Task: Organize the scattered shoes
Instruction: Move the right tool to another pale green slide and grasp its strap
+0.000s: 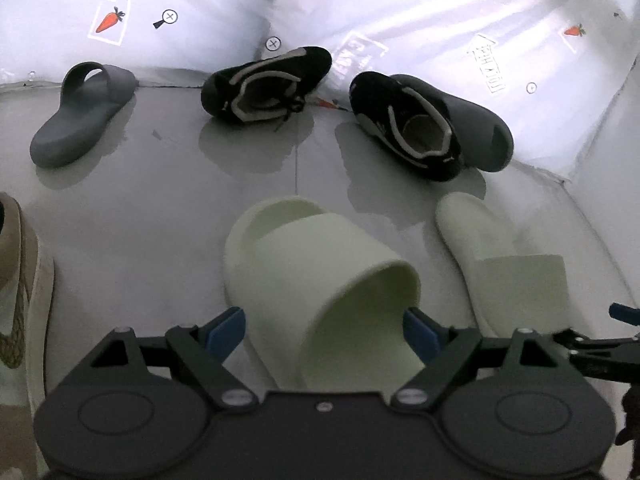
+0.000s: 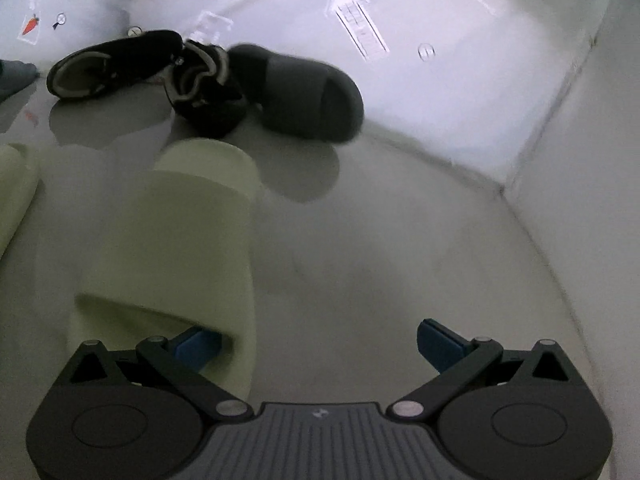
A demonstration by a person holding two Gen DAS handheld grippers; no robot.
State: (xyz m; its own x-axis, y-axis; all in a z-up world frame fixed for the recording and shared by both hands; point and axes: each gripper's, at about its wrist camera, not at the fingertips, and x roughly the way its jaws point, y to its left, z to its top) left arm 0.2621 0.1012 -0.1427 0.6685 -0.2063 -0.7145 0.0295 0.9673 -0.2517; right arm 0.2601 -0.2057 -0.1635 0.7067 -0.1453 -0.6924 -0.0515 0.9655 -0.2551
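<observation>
A cream slide [image 1: 312, 264] lies on the grey floor right in front of me, its strap opening facing my left gripper [image 1: 323, 331]. That gripper is open and straddles the strap, one blue fingertip [image 1: 228, 330] on each side. A second cream slide [image 2: 172, 240] lies to the right. My right gripper [image 2: 318, 344] is open, its left fingertip [image 2: 198, 344] tucked into this slide's strap opening and its right one over bare floor. The same slide shows in the left wrist view [image 1: 500, 256].
Near the back wall lie a grey slide [image 1: 80, 116], two black sneakers [image 1: 268, 84] [image 1: 408, 120] and a dark grey slide [image 1: 480, 132] leaning behind the right sneaker. A tan sneaker [image 1: 20, 280] sits at the left edge. White wall panels [image 2: 460, 92] close the back and right.
</observation>
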